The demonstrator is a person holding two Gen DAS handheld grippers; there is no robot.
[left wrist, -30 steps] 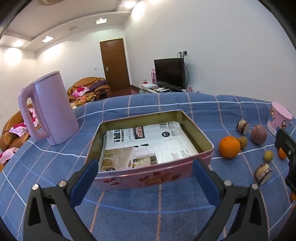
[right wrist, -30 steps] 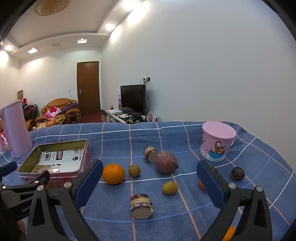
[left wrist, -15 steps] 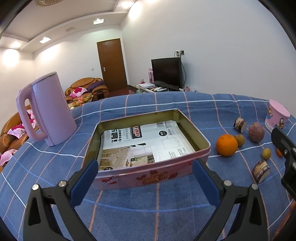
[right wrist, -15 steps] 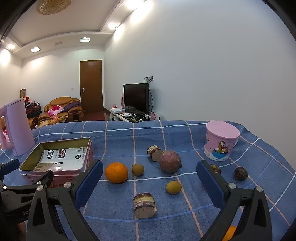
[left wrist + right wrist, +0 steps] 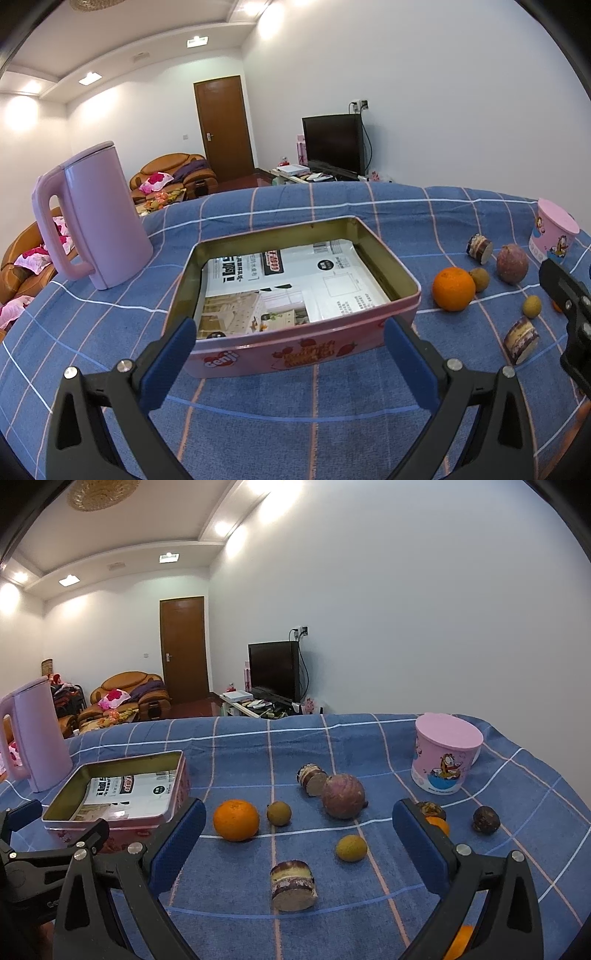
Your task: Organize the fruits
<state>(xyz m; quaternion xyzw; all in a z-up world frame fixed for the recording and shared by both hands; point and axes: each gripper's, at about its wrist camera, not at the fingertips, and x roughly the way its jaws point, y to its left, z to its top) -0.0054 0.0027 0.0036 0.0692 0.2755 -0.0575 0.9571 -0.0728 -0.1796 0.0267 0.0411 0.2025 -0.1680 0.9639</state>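
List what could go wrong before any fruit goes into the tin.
The round orange and purple fruit lie loose on the cloth and may roll if nudged by the open right tongs. Two cake rolls lie among the fruit, so one could be grabbed by mistake.

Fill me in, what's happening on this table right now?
A person holds two open grippers over a blue checked cloth; neither grips anything. The left gripper faces the pink tin, which holds only printed paper. The right gripper faces the loose fruit: a large orange, a purple fruit and smaller ones. No fruit is in the tin yet.
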